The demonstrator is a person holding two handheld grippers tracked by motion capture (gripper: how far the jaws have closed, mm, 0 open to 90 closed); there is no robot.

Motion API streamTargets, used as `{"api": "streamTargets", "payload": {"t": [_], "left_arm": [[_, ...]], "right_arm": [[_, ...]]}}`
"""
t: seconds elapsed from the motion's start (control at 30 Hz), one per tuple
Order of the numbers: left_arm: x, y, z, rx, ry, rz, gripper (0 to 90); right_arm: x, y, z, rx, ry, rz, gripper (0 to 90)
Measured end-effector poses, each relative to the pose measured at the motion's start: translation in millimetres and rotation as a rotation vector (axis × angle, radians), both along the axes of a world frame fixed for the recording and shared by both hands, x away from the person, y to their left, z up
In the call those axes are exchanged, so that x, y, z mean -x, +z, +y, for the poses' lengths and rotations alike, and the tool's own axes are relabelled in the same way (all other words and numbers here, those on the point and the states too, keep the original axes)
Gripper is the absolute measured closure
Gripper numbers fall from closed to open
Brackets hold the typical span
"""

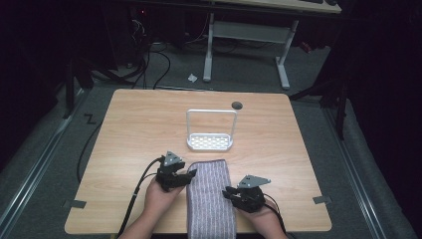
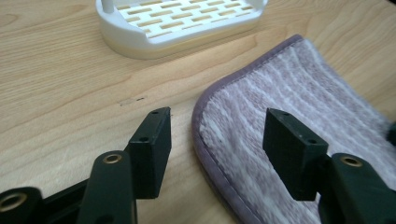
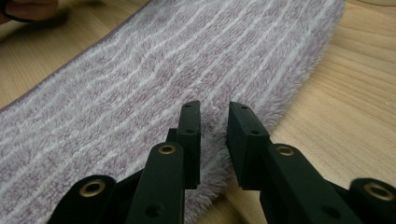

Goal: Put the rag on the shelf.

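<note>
Lying between both jaws: towel [image 1: 210, 196]

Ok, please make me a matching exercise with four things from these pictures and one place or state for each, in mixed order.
Things:
1. towel
2. white rack
3. left gripper
4. right gripper

Places or states:
A. jaws wide open over the towel's edge
B. stands mid-table, beyond the towel
C. jaws nearly closed, a narrow gap left
D. lies folded between both grippers

Pairs: 1-D, 2-B, 3-A, 4-C
</note>
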State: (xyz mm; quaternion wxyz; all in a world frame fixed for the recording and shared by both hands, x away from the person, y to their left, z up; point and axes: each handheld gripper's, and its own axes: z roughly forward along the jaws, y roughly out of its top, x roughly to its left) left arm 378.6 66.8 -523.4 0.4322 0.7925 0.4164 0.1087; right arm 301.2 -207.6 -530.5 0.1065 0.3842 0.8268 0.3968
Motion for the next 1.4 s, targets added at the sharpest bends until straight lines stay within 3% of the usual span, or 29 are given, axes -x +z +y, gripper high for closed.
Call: {"api": "streamTargets", "payload": {"t": [0.3, 0.47, 0.53, 0.63, 0.7, 0.77, 0.87, 0.97, 1.03, 1.17, 1.3, 1.4], "left_arm": [[-8.1, -0.3, -8.4, -0.007, 0.019, -0.003, 43.2], [-10.4, -6.1, -10.0, -0.063, 0.058, 0.011, 47.1], [-9.0, -7.3, -8.4, -0.045, 0.07, 0.01, 46.5], [-4.4, -9.8, -8.5, -0.036, 0.049, 0.017, 48.8], [-0.3, -10.5, -8.7, -0.025, 0.04, 0.016, 53.7], [3.9, -11.8, -9.1, -0.034, 0.056, -0.002, 65.0], [4.4, -12.4, -8.1, -0.009, 0.051, 0.021, 73.5], [3.4, -12.7, -6.4, 0.005, 0.053, 0.036, 77.7], [2.7, -13.0, -5.7, 0.014, 0.051, 0.04, 78.6], [2.9, -13.0, -5.8, 0.012, 0.049, 0.039, 78.9], [2.4, -13.1, -5.2, 0.019, 0.046, 0.046, 79.0], [2.7, -12.9, -5.5, 0.014, 0.042, 0.043, 78.9]], "right_arm": [[-1.6, -0.1, 0.5, 0.004, 0.007, -0.004, 75.4], [-2.2, -0.2, 0.7, 0.003, 0.006, -0.003, 75.3], [-1.7, -0.2, 0.8, 0.004, 0.005, -0.006, 75.0], [-1.5, -0.4, 0.8, 0.002, 0.005, -0.006, 75.0], [-1.5, -0.5, 0.6, 0.001, 0.005, -0.006, 74.9], [-1.3, -0.4, 0.8, 0.001, 0.004, -0.005, 74.5], [-0.7, -0.4, 1.3, 0.0, 0.001, -0.004, 73.5], [0.8, 0.1, 2.8, 0.001, -0.004, -0.002, 71.1], [2.1, 2.7, 3.7, -0.027, -0.008, -0.001, 69.0], [-4.6, 13.8, 7.0, -0.047, -0.086, -0.065, 64.8], [-34.7, 19.0, 14.2, -0.017, -0.19, -0.095, 58.6], [-60.2, 14.2, 19.2, -0.007, -0.271, -0.064, 54.2]]}}
